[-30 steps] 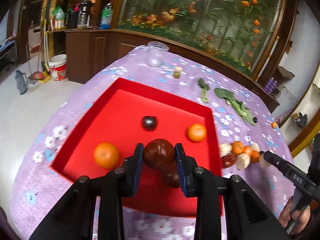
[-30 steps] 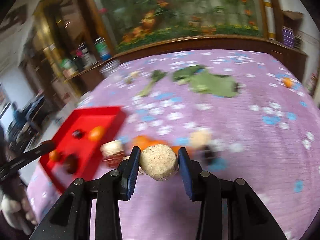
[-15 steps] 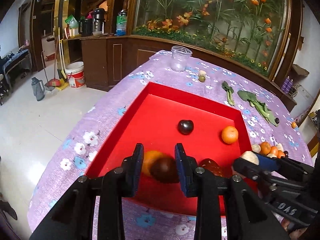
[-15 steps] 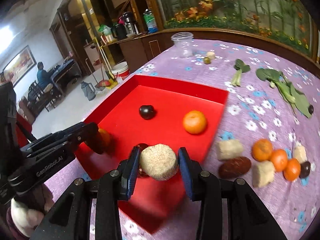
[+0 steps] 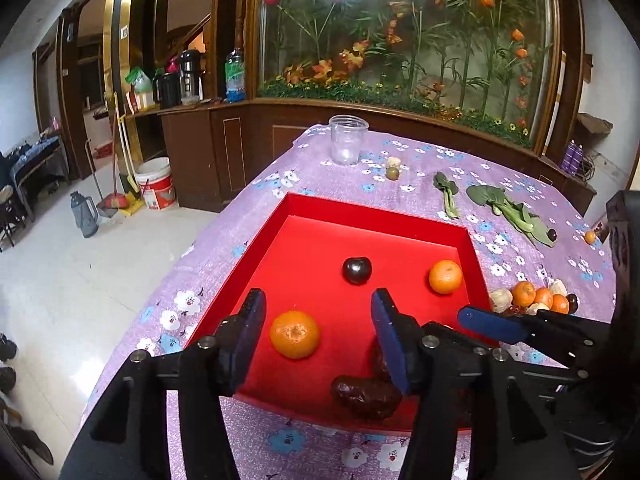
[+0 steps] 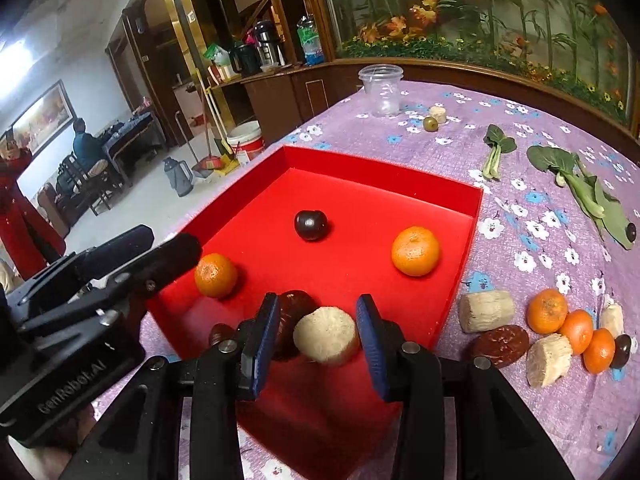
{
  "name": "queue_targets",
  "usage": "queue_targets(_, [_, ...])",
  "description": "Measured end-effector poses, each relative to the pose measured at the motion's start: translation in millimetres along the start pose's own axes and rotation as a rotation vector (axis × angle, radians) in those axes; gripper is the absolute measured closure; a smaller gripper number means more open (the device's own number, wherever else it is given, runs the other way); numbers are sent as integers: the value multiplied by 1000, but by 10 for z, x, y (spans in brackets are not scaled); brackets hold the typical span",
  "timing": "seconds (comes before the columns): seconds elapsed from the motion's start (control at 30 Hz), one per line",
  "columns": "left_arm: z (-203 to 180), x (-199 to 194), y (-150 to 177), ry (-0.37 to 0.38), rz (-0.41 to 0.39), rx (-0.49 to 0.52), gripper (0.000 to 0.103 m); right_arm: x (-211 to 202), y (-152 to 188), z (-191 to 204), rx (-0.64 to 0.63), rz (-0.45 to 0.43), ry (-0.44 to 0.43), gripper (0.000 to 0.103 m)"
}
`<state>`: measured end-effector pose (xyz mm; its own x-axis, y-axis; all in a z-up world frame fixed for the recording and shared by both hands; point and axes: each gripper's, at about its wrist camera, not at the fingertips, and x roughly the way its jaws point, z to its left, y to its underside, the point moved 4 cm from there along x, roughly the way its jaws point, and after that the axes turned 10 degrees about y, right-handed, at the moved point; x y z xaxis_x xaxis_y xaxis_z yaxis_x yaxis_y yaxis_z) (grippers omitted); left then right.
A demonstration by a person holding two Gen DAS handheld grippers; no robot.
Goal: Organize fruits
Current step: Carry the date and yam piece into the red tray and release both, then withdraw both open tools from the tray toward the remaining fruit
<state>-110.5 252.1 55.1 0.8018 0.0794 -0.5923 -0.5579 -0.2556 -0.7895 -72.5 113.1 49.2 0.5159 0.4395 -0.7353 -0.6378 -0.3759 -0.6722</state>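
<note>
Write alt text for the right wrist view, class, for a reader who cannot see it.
The right gripper holds a pale cut chunk over the near end of a red tray on a purple flowered cloth. The tray holds two oranges, a dark plum and brown dates; more fruit lies on the cloth to its right.

The tray (image 6: pixel 464 256) is bright red. The tabletop (image 6: pixel 532 184) wears purple cloth patterned with white and blue flowers. Two mandarins (image 6: pixel 415 251) inside glow orange beside a near-black plum (image 6: pixel 311 225) and dark brown dates (image 5: pixel 366 396). The fingers (image 5: pixel 390 344) have blue pads on black.
</note>
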Motion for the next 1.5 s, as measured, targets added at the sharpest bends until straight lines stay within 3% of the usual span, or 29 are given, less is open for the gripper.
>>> queue_targets(0.2, [-32,-94,-15,-14,-12,3,41,-152,60,-35,16,-22,-1,53])
queue_targets(0.5, [-159,-296,-30,-35,-40,34,28,-345,181,-159,49,-39,2,51])
queue_targets(0.8, [-429,-442,3,-36,-43,95,26,-553,356,-447,99,-61,23,46])
queue_targets(1.13, [-712,-437,62,29,-6,126,25,-798,611,-1101,188,-77,98,46])
queue_targets(1.5, [-905,-304,181,126,62,105,24,-1124,938,-2048,310,-69,249,42])
